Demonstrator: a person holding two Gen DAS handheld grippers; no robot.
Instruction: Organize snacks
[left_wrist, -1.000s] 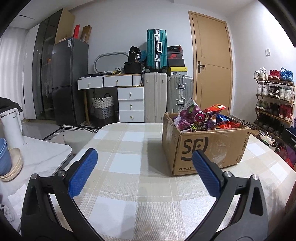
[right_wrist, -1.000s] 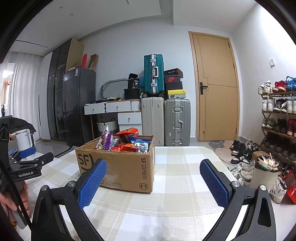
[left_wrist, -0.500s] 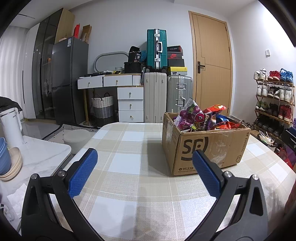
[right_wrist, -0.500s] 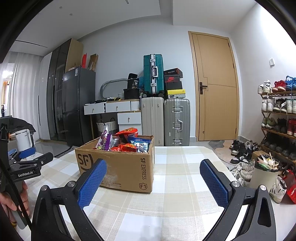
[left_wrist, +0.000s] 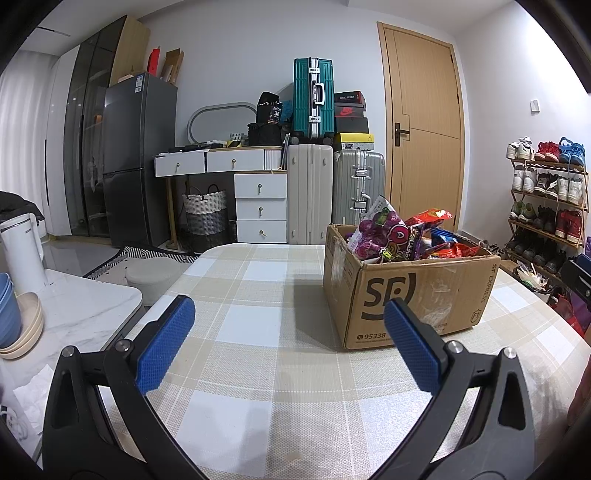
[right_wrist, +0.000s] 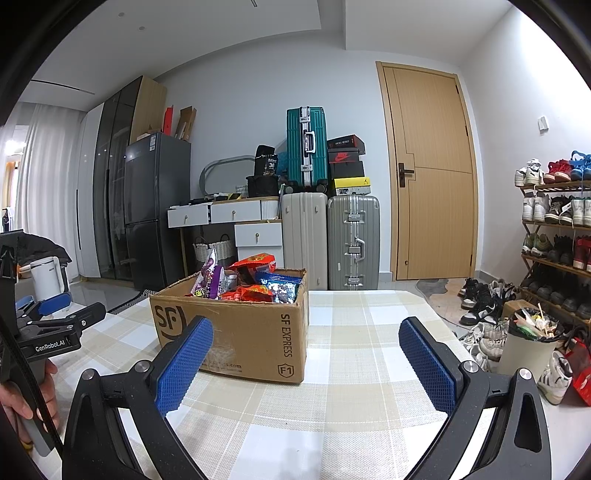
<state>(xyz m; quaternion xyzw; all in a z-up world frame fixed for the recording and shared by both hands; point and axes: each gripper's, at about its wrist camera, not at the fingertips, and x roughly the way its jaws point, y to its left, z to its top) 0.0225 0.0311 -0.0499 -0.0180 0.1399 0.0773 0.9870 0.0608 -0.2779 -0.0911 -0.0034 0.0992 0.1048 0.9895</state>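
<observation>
A brown cardboard box (left_wrist: 413, 295) marked SF stands on the checked tablecloth (left_wrist: 258, 325), filled with several snack packets (left_wrist: 384, 232) in purple, red and blue. It also shows in the right wrist view (right_wrist: 236, 332), with the snack packets (right_wrist: 251, 284) sticking out of its top. My left gripper (left_wrist: 288, 343) is open and empty, low over the table, left of and in front of the box. My right gripper (right_wrist: 306, 358) is open and empty, in front of the box's right corner. The left gripper also shows at the left of the right wrist view (right_wrist: 55, 317).
A white side table (left_wrist: 74, 314) with stacked bowls (left_wrist: 14, 325) and a white kettle (left_wrist: 22, 251) stands left of the dining table. Suitcases (left_wrist: 314, 192), a drawer unit and a fridge line the back wall. A shoe rack (right_wrist: 557, 236) and a bin (right_wrist: 532, 343) stand at right.
</observation>
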